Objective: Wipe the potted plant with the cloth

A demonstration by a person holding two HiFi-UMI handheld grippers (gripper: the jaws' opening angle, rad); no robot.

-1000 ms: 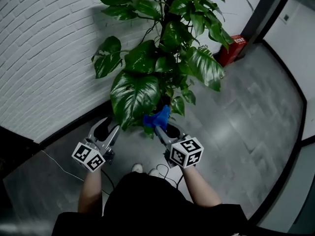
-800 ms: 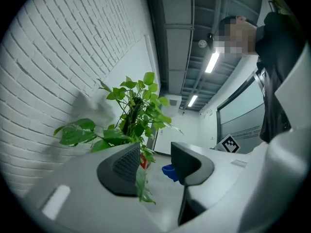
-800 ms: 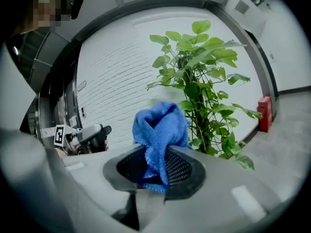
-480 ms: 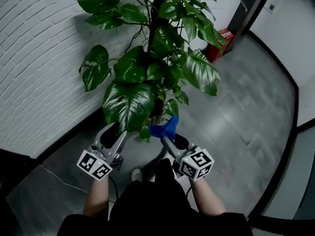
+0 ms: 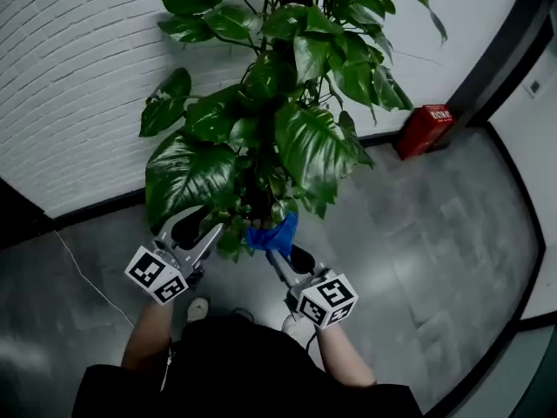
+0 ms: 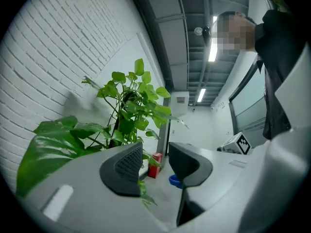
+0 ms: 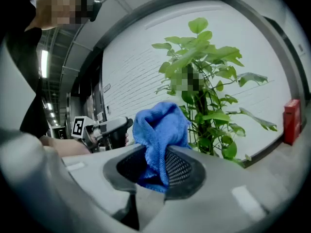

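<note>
The potted plant [image 5: 296,138] stands against the white brick wall, and its broad leaves hide the pot. My right gripper [image 5: 277,252] is shut on a bunched blue cloth [image 5: 271,235], held just below the lowest leaves near the stem. In the right gripper view the cloth [image 7: 160,130] bulges up from between the jaws of the right gripper [image 7: 158,166]. My left gripper [image 5: 193,227] is tucked under a large drooping leaf [image 5: 183,177]. In the left gripper view its jaws [image 6: 155,161] stand partly apart with nothing pinched. The plant [image 6: 133,110] rises behind them.
A red box [image 5: 424,131] stands on the grey floor by the wall, right of the plant. A thin cable [image 5: 83,273] runs across the floor at the left. The white brick wall [image 5: 70,77] is close behind the plant. My shoes [image 5: 198,307] show below the grippers.
The view has swung round the plant, so the red box now lies further right. Both grippers have shifted sideways with it. The cloth stays in the right gripper.
</note>
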